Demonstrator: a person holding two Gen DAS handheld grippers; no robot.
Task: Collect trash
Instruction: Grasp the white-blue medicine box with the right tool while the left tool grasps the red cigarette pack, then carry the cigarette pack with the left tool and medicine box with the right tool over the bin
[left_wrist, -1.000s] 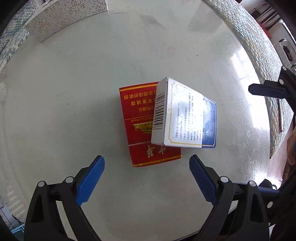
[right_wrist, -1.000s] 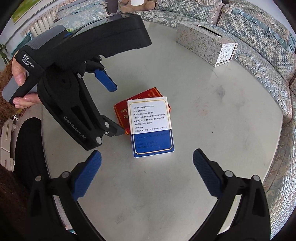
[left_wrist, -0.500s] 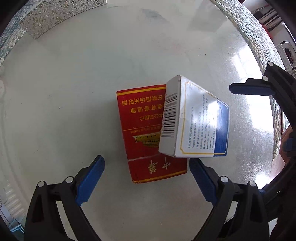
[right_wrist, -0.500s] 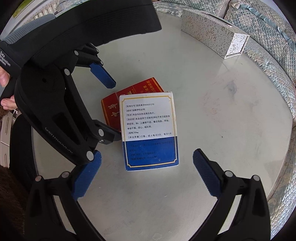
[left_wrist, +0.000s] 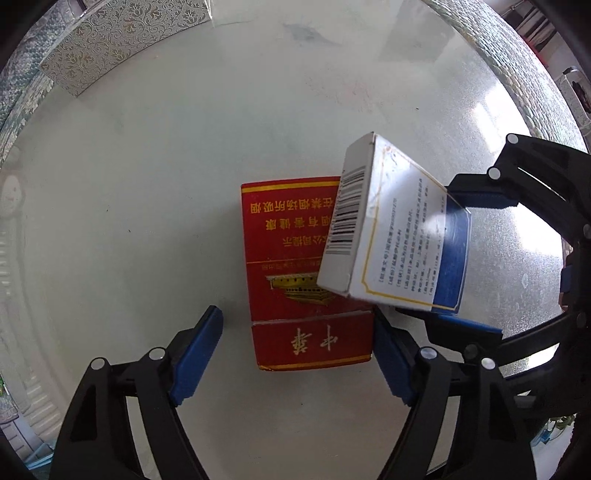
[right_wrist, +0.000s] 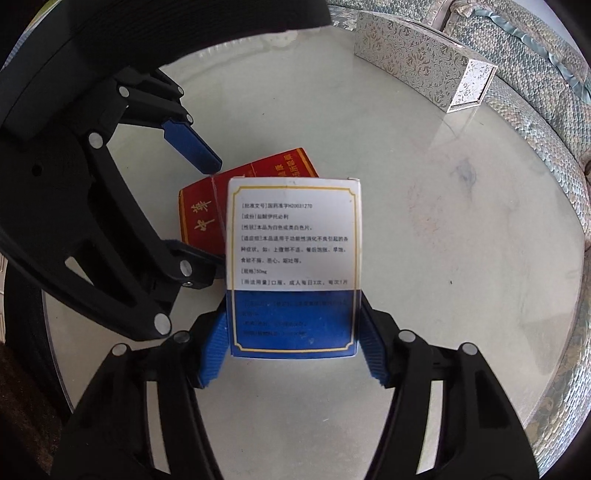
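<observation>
The white-and-blue medicine box (right_wrist: 293, 266) is leaning on the red cigarette pack (left_wrist: 295, 280) on the glass surface (left_wrist: 147, 184). My right gripper (right_wrist: 291, 343) is clamping its blue end; my left gripper (left_wrist: 295, 350), jaws just narrowing, is straddling the pack, not yet gripping. Lifting the box could be dragging the pack askew.

— What trash was there?

— Two small boxes. A red cigarette pack (left_wrist: 295, 280) with gold trim and gold characters lay flat on the pale round surface (left_wrist: 147, 184), its hinged lid end closed.

— And the other?

— A white and blue medicine box (right_wrist: 293, 269), white above with printed text inside a gold border, blue below, a barcode on one narrow side. It was tilted, one edge raised, partly over the red pack.

— Touching it?

— Overlapping it in both views; whether it rested on the pack I couldn't tell.

— Damaged?

— Both looked whole, the white box a little scuffed.
</observation>
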